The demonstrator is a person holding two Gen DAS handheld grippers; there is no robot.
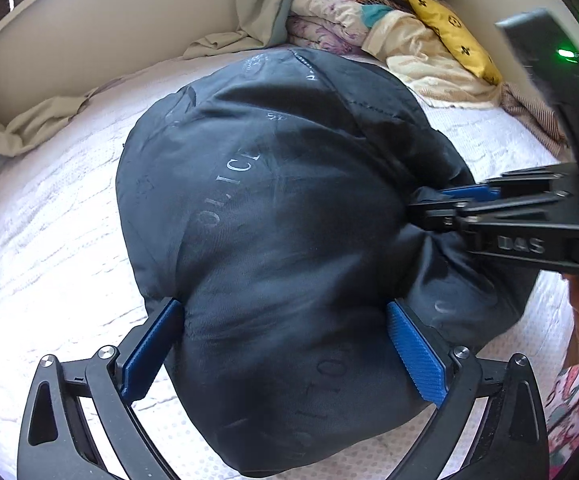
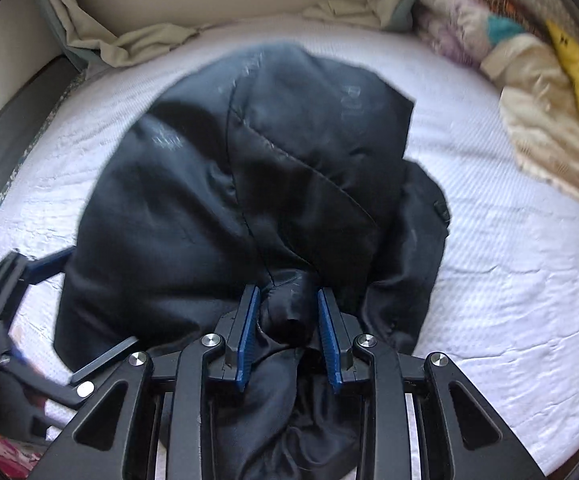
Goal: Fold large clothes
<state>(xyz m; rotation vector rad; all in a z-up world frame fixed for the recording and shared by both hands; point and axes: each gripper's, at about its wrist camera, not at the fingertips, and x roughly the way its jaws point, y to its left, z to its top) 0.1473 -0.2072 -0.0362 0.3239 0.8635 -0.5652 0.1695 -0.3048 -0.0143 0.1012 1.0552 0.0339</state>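
The right gripper (image 2: 287, 330) clamps a bunched fold of the jacket (image 1: 289, 240) for lifting. The left gripper (image 1: 285, 344) stands released, straddling the jacket's near edge on the bed (image 1: 49, 260).

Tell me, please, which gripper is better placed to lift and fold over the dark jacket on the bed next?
Right, probably. The right gripper is already pinched on a bunched fold of the dark jacket, while the left gripper stands wide open astride its near edge, gripping nothing.
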